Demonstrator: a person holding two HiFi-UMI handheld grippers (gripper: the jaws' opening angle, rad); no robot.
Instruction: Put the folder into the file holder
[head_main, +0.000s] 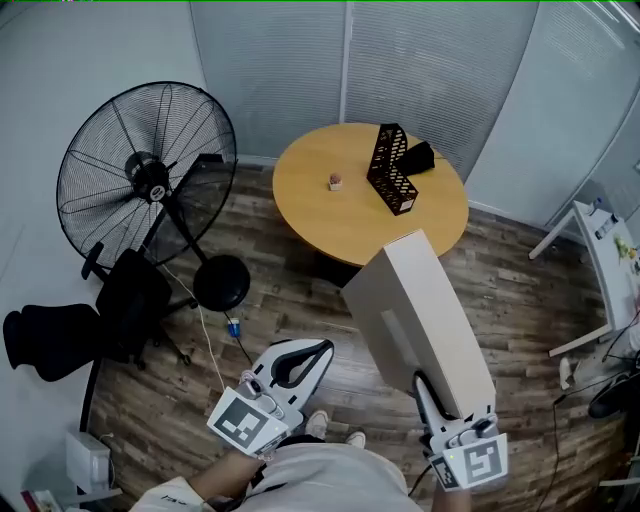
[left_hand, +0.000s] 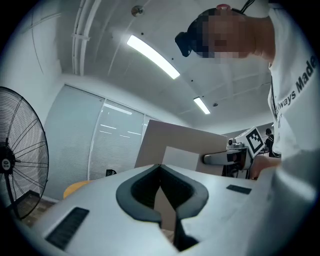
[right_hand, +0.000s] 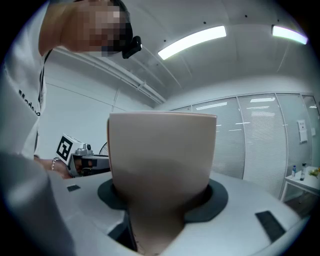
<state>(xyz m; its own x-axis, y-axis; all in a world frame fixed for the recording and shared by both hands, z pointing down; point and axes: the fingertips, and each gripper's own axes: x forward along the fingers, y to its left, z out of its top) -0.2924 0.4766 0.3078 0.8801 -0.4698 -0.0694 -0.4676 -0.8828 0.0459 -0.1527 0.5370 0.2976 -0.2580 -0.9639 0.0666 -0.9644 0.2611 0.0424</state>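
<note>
A stiff beige folder (head_main: 420, 320) stands out ahead of me over the wooden floor, with my right gripper (head_main: 425, 385) shut on its near end. In the right gripper view the folder (right_hand: 162, 155) fills the space between the jaws. My left gripper (head_main: 318, 350) hangs beside it at the lower left, shut and holding nothing. Its tips meet in the left gripper view (left_hand: 160, 167), where the folder (left_hand: 190, 145) shows behind them. The black mesh file holder (head_main: 390, 168) stands upright on the round wooden table (head_main: 330, 215), well beyond both grippers.
A small object (head_main: 335, 181) lies on the table left of the holder, and a black item (head_main: 418, 157) lies behind it. A large standing fan (head_main: 145, 175) and a black chair (head_main: 130, 300) occupy the left. A white table (head_main: 605, 260) is at the right edge.
</note>
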